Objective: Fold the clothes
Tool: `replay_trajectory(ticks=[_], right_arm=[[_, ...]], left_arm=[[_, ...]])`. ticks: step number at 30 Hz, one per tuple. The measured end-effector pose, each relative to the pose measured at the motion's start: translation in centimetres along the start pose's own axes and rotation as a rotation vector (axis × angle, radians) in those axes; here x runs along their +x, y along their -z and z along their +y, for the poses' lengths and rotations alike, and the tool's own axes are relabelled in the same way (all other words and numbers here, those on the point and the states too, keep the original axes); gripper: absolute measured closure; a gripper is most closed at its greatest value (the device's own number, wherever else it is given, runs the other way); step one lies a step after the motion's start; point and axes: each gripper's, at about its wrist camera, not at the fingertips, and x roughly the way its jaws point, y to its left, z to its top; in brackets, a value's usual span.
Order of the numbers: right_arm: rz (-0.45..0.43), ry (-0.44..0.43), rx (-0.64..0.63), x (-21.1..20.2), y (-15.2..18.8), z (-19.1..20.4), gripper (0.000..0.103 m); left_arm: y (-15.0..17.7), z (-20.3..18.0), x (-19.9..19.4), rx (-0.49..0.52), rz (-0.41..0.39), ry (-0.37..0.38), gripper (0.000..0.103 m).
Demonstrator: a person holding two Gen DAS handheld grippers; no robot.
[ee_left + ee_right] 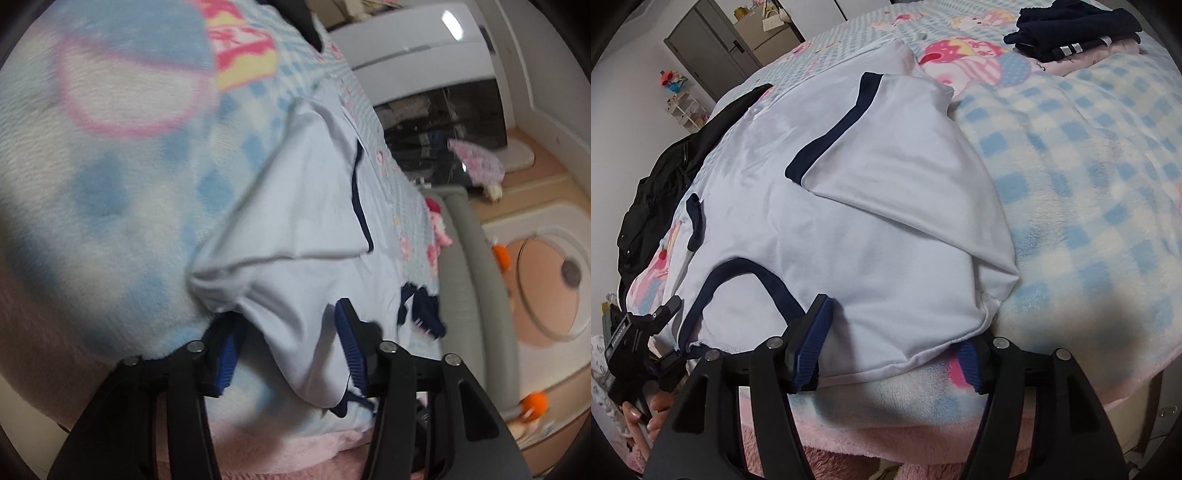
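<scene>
On the bed lies a white shirt; both hand-held grippers, left and right, stand open astride its near edge; no legible writing.

A grey door stands in the far white wall; a pale wooden floor lies right of the bed.
</scene>
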Motion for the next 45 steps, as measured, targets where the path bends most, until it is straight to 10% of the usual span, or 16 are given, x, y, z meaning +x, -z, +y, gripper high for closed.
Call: replay_trajectory(ticks=[7, 12, 20, 30, 35, 41, 45], right_arm=[[0.081, 0.005, -0.114, 2.1, -0.1, 2.5, 0.000], [0.010, -0.002, -0.051, -0.4, -0.5, 2.2, 0.040], [-0.035, -0.312, 0.191, -2.3, -0.4, -2.3, 0.052], [-0.063, -0.379, 0.413, 0.6, 0.2, -4.7, 0.058], [-0.001, -0.351, 0.311, 3.2, -1.2, -1.7, 0.054], [-0.103, -0.303, 0.210, 0.8, -2.8, 1.0, 0.082], [0.032, -0.296, 0.282, 4.9, -1.8, -0.7, 0.078]], left_arm=[[-1.1, -1.6, 0.6, 0.046, 0.055, -0.004, 0.019], [-2.0, -3.0, -1.6, 0.104, 0.001, 0.006, 0.070], [-1.9, -1.5, -0.7, 0.036, 0.032, 0.062, 0.066], [-1.4, -0.2, 0.1, -0.048, 0.033, 0.102, 0.066], [-2.2, -1.8, 2.1, 0.003, 0.076, 0.066, 0.073], [-2.2, -2.8, 1.6, 0.069, 0.025, 0.033, 0.087], [-2.1, -1.6, 2.9, 0.049, 0.063, 0.003, 0.090]])
